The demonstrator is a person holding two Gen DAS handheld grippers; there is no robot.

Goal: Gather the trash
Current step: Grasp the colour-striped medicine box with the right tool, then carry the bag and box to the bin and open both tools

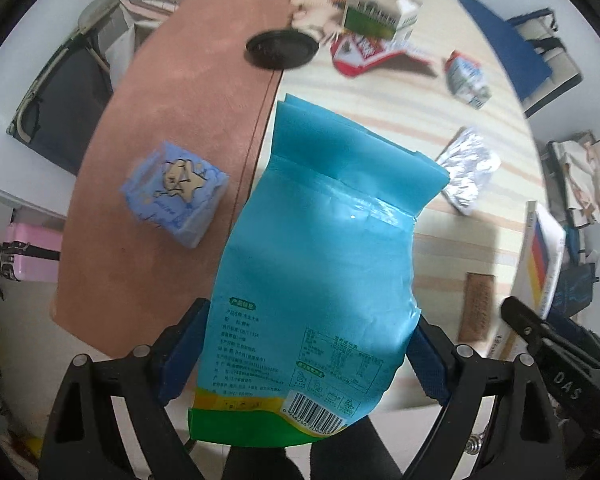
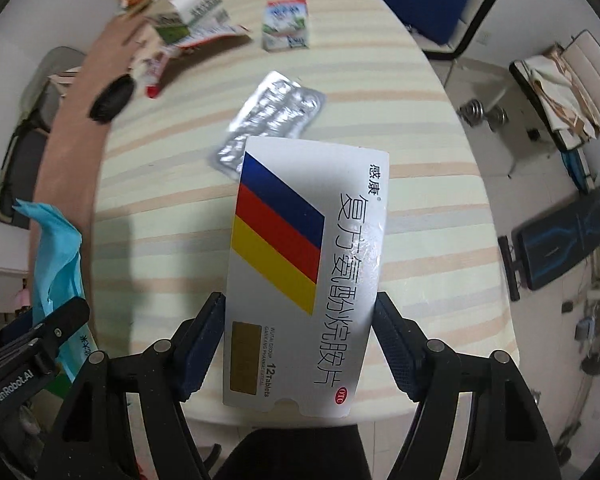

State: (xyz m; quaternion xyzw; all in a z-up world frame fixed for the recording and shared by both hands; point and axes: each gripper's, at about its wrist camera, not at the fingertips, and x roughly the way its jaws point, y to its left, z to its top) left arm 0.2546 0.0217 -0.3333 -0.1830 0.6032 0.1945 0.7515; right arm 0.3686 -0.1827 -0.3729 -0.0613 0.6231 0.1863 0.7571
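Turquoise plastic fills my left view: a blue snack bag [image 1: 320, 248] sits clamped between the blue pads of my left gripper [image 1: 304, 356], barcode end nearest the camera, its open top hanging over the table [image 1: 440, 92]. My right gripper [image 2: 300, 340] is clamped on a white medicine box [image 2: 304, 272] with blue, red and yellow stripes, pads pressing both long edges, lifted clear of the striped cloth. Just beyond the box lies a silver blister pack [image 2: 276, 116] flat on the table. Farther off I see a small milk carton [image 2: 286, 24], a torn red-and-white wrapper [image 1: 364, 52] and a black lid [image 1: 282, 48]. On the brown mat [image 1: 172, 120] at left rests a blue tissue pack [image 1: 176, 192].
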